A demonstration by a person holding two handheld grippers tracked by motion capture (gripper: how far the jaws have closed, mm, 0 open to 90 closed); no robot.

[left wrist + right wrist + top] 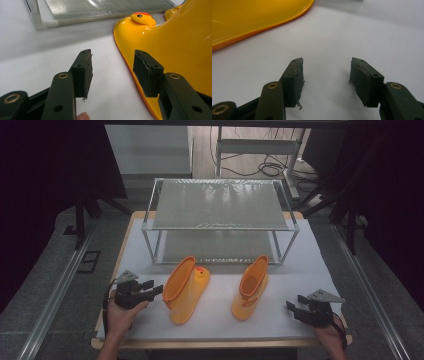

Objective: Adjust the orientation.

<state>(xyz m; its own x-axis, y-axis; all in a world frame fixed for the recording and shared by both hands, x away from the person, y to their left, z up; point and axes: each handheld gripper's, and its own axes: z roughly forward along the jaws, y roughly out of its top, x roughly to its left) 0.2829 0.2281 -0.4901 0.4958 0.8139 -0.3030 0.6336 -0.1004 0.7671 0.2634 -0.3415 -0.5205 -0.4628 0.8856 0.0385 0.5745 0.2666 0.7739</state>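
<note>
Fingers [83,72] of the left gripper [150,291] stand apart, empty, just left of the left boot [186,289], which stands before the rack [220,220]. Right gripper [299,309] likewise gapes, right of that boot, beyond the right boot [251,288]. Risk: a nudge topples it.

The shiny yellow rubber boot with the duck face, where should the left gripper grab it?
Probably by the open top rim of the shiny yellow rubber boot with the duck face, coming from its left side. The boot stands upright, its thin cuff edge faces the open left gripper, and one finger could slip inside.
</note>
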